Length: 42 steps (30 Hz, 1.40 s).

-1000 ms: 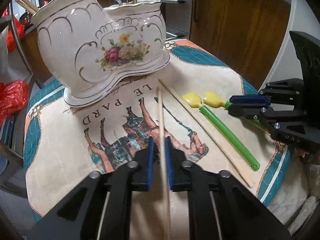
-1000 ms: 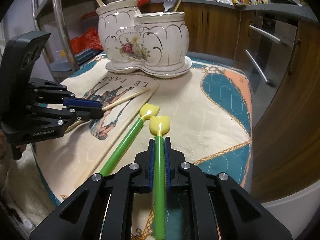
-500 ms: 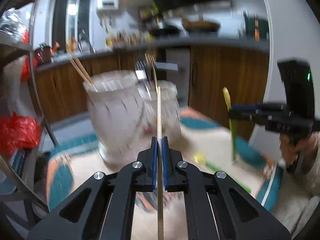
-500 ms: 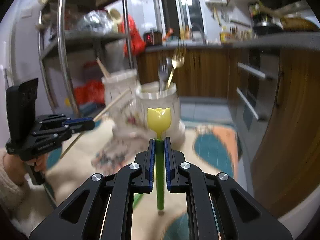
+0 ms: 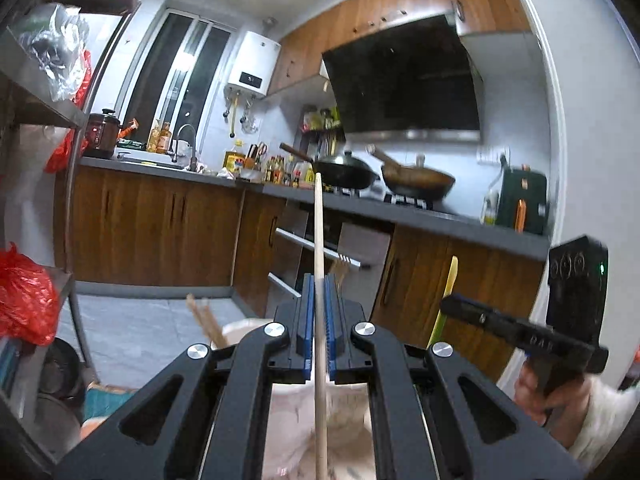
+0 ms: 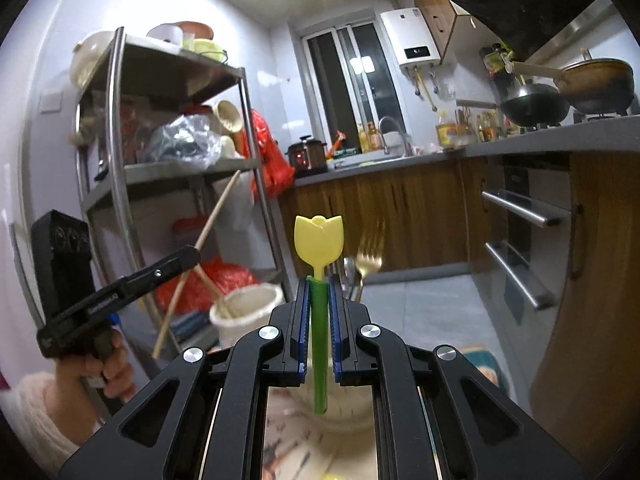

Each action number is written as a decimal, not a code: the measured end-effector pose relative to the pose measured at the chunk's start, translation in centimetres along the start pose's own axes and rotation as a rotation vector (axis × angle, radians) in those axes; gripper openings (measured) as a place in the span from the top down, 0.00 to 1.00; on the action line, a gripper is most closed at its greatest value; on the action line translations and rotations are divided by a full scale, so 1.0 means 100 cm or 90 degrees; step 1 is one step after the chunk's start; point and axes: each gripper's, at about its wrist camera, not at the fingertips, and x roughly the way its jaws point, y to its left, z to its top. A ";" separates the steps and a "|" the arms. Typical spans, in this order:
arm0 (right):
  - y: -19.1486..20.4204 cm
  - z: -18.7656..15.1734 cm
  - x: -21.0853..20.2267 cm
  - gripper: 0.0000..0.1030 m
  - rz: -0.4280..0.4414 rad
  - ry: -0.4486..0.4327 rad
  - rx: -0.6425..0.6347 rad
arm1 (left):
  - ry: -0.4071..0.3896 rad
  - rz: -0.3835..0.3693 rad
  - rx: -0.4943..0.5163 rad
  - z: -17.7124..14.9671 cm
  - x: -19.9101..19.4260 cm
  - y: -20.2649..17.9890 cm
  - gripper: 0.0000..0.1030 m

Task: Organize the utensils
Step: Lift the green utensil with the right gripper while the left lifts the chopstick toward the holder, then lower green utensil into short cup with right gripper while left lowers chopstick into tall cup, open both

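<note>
My left gripper (image 5: 319,280) is shut on a wooden chopstick (image 5: 318,232) that stands upright, its tip high above the jaws. My right gripper (image 6: 319,280) is shut on a green-handled utensil with a yellow tulip-shaped head (image 6: 319,238), also upright. The white ceramic utensil holder (image 6: 246,308) sits just below and ahead of both grippers; its rim (image 5: 240,326) holds two chopsticks (image 5: 204,322), and a gold fork (image 6: 370,260) rises from its other cup. Each view shows the other gripper: the right one (image 5: 448,304) with the utensil, the left one (image 6: 192,256) with the chopstick.
A metal shelf rack (image 6: 192,168) with red bags stands to the left. Wooden cabinets (image 5: 152,232) and a counter with woks (image 5: 416,180) run along the far wall. An oven with bar handles (image 6: 524,212) is at the right. A hand (image 6: 110,372) grips the left tool.
Both grippers have lifted off the patterned table mat with their utensils and tilted up to level. The views now look across the kitchen, with the holder low in frame.
</note>
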 end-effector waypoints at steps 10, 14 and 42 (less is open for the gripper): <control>0.002 0.020 0.025 0.90 -0.012 -0.061 -0.021 | -0.064 0.041 0.011 0.019 0.047 -0.008 0.95; -0.006 0.016 0.038 0.90 -0.015 -0.047 -0.013 | -0.060 0.063 0.045 0.013 0.063 -0.015 0.95; -0.017 -0.030 0.075 0.90 -0.002 0.069 -0.012 | -0.023 0.080 0.086 -0.028 0.041 -0.007 0.95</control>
